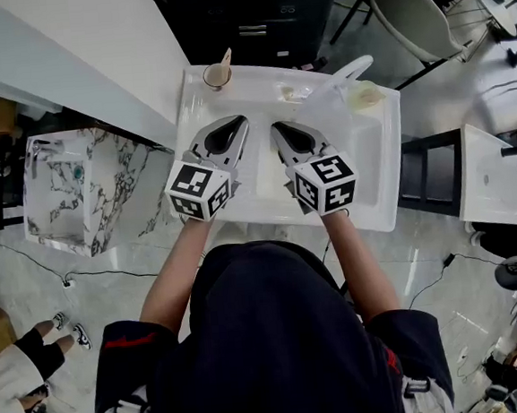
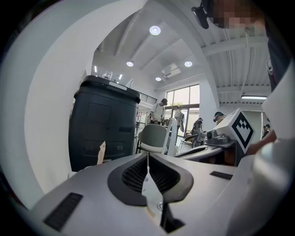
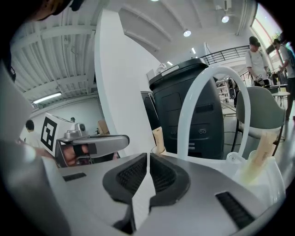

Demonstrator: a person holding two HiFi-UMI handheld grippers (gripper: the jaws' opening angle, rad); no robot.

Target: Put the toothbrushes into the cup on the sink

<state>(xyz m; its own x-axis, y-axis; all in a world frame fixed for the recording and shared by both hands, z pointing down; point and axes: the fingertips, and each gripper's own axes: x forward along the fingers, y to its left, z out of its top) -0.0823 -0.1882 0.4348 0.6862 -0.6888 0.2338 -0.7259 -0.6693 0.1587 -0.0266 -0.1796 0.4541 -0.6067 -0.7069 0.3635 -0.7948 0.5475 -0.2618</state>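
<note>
Although the head view lays out the whole white sink [image 1: 386,210] from above, with the left gripper [image 1: 236,123] and right gripper [image 1: 279,128] side by side over the basin, it gives only their backs. Each gripper's own view looks straight along the jaws. Both pairs are closed tip to tip with nothing between them.

The cup [image 1: 217,77] stands on the sink's back left corner, ahead of the left gripper and apart from it. A pale stick [image 1: 225,60] pokes up out of it, and I can't tell whether that is a toothbrush.

From the right gripper view the white tap [image 3: 214,87] arches close in front, with a yellowish lump [image 3: 258,159] by its base and a black cabinet [image 3: 193,115] behind. Only the left gripper view catches people [image 2: 158,110] standing by far windows [image 2: 184,103].
</note>
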